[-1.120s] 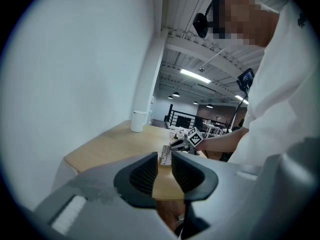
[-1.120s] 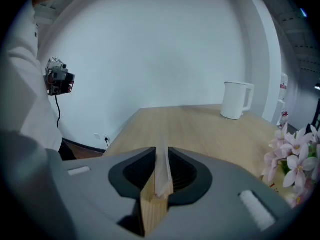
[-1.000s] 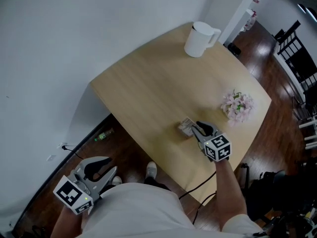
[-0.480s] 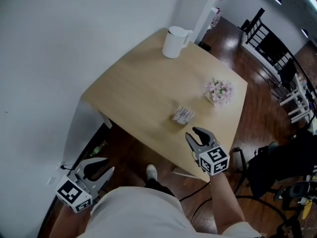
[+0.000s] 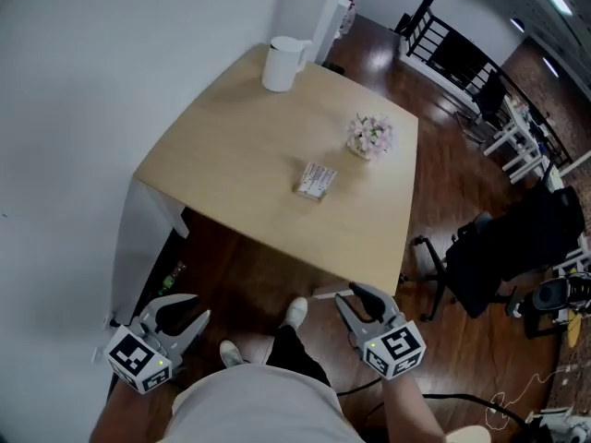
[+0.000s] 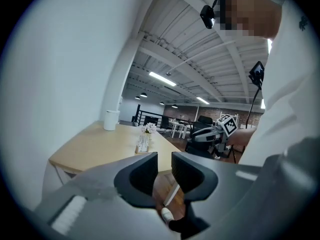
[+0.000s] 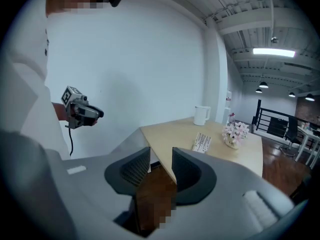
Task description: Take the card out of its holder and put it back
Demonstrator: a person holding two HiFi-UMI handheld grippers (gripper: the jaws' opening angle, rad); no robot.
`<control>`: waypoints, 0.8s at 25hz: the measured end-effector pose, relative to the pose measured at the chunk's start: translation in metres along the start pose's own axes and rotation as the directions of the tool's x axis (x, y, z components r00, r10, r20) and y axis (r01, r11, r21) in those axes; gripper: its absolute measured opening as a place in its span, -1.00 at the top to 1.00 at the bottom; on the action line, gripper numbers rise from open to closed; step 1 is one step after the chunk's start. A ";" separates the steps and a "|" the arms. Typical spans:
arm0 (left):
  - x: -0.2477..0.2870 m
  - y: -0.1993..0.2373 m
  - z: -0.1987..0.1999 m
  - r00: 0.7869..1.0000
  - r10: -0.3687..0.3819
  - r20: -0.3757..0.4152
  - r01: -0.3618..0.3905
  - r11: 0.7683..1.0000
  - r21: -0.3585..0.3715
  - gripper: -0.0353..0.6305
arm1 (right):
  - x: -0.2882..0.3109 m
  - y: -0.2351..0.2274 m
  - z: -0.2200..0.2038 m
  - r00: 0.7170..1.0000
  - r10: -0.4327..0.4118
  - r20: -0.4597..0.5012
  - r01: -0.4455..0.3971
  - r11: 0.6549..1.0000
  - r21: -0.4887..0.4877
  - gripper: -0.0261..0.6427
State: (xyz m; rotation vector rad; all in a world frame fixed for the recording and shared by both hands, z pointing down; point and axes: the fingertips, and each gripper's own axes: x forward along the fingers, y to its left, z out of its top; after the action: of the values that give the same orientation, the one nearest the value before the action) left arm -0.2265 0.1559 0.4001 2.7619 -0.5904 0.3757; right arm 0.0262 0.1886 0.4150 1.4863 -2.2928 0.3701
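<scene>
The card holder [image 5: 315, 181] stands on the pale wooden table [image 5: 231, 146] with white cards upright in it; it also shows in the left gripper view as the holder [image 6: 142, 143] and in the right gripper view as the holder [image 7: 202, 142]. My right gripper [image 5: 358, 301] hangs off the table's near edge, well short of the holder, its jaws open and empty [image 7: 161, 166]. Low at the left, over the floor, my left gripper [image 5: 187, 310] is open too, with nothing between its jaws [image 6: 164, 168].
A white jug [image 5: 283, 63] stands at the table's far corner, and a small pot of pink flowers [image 5: 371, 135] sits beyond the holder. A white wall runs along the left. To the right, on the dark wood floor, is a black office chair [image 5: 503, 247].
The right gripper has let go at the holder and drawn back off the table toward me, jaws wider. The table now lies farther away in the head view. The left gripper has barely moved.
</scene>
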 end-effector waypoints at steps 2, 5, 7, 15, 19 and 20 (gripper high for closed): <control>-0.003 -0.009 -0.004 1.000 -0.021 -0.009 0.021 1.000 0.020 0.61 | -0.018 0.017 -0.007 1.000 -0.009 -0.007 0.009 1.000 0.008 0.50; -0.003 -0.019 -0.008 1.000 -0.030 -0.004 0.030 0.999 0.018 0.61 | -0.041 0.034 -0.011 1.000 -0.019 0.000 0.019 1.000 0.011 0.50; -0.002 -0.027 -0.008 0.999 -0.033 0.002 0.033 0.999 0.021 0.61 | -0.054 0.043 -0.012 1.000 -0.020 0.012 0.020 1.000 0.018 0.50; 0.018 -0.080 0.000 0.998 -0.060 0.006 0.060 0.997 0.051 0.61 | -0.099 0.064 -0.023 0.999 0.011 0.040 -0.010 1.000 -0.009 0.50; 0.034 -0.113 0.002 0.997 -0.078 -0.007 0.078 0.994 0.080 0.62 | -0.132 0.058 -0.041 0.999 0.003 0.046 -0.003 1.000 0.002 0.50; 0.036 -0.122 0.000 0.997 -0.077 -0.012 0.078 0.994 0.083 0.61 | -0.143 0.058 -0.048 0.999 0.001 0.046 -0.001 1.000 0.006 0.50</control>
State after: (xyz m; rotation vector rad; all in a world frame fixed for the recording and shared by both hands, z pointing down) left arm -0.1418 0.2499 0.3837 2.8507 -0.4742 0.4034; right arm 0.0341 0.3478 0.3924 1.5114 -2.3305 0.3464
